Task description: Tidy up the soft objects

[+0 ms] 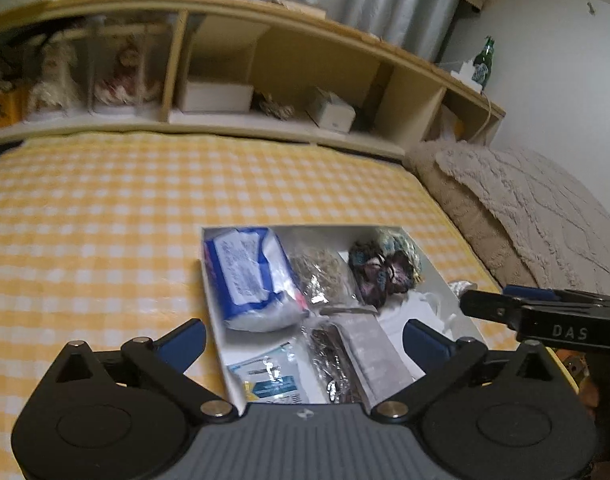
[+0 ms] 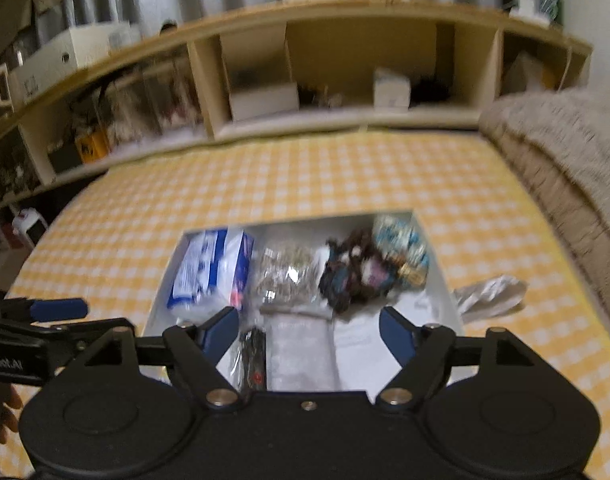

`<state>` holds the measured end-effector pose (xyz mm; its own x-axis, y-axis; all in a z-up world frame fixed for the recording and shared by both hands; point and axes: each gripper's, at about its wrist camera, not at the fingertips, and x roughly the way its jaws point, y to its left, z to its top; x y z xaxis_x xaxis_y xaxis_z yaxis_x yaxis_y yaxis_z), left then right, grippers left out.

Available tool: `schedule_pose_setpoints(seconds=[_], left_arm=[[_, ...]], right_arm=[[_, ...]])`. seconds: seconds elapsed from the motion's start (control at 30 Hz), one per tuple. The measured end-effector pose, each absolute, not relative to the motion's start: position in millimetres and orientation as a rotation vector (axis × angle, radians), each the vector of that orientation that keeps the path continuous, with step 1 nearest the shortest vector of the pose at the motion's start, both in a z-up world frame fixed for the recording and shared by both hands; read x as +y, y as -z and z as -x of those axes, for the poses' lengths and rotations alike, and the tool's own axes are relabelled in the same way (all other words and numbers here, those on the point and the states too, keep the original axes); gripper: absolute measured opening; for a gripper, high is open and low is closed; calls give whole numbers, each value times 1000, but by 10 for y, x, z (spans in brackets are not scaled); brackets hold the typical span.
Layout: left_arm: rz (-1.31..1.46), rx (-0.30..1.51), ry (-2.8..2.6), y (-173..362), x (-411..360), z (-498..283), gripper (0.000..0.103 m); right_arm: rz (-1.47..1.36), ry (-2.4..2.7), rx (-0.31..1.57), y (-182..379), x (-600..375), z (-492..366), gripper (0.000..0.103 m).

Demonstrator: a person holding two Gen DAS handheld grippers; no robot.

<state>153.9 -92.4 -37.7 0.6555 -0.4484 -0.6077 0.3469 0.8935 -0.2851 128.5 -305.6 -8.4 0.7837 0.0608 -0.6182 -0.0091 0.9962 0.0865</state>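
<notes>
Plainly, both grippers hover above a white box [image 1: 215,312] that lies on the bed [image 1: 105,216], on its yellow-and-white checked cover, toward the bed's right edge; the left gripper [image 1: 305,336] has its jaws wide apart with nothing between them, and the right gripper [image 2: 309,332] likewise holds its jaws spread and empty; in the left wrist view the right gripper [image 1: 545,312] reaches in from the right, just beside the box's right wall. Inside the box, a blue-and-white soft pack [image 1: 253,276] lies along the left wall; beside it, in the middle, sits a clear bag of pale strands [image 1: 325,276]; at the far right corner rests a heap of dark and teal scrunchies [image 1: 385,268], touching the far wall; nearer the camera lie a dark foil-wrapped packet [image 1: 333,364], a grey packet [image 1: 369,344] and a small blue-printed sachet [image 1: 269,380]; white fabric [image 1: 409,312] fills the near right part. Outside the box, just beside its right wall, a crumpled white wrapper [image 2: 491,292] lies on the cover; a beige textured blanket [image 1: 517,200] is heaped along the bed's right edge; a wooden headboard shelf [image 1: 265,40] runs along the far edge, holding white boxes and dolls.
</notes>
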Motion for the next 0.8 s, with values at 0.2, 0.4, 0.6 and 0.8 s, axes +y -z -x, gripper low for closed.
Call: schedule_pose_setpoints(seconds=[0.2,0.4,0.6,0.8], left_arm=[[139,676,416,187,-741,-1292,103],[102,633,400,30,-641,-1006,103],[99,602,399,-39,-546,-733,103],[93,610,369,11,-444,-493,103]], right_arm=[[-44,-52,622,-87,-2957,-1016,82],[-24,-76,573,-284,-2824,-639,99],[3,-58,550,-324,-2758,-309,103],[30,-49,531,-301,-2671,-67,103]])
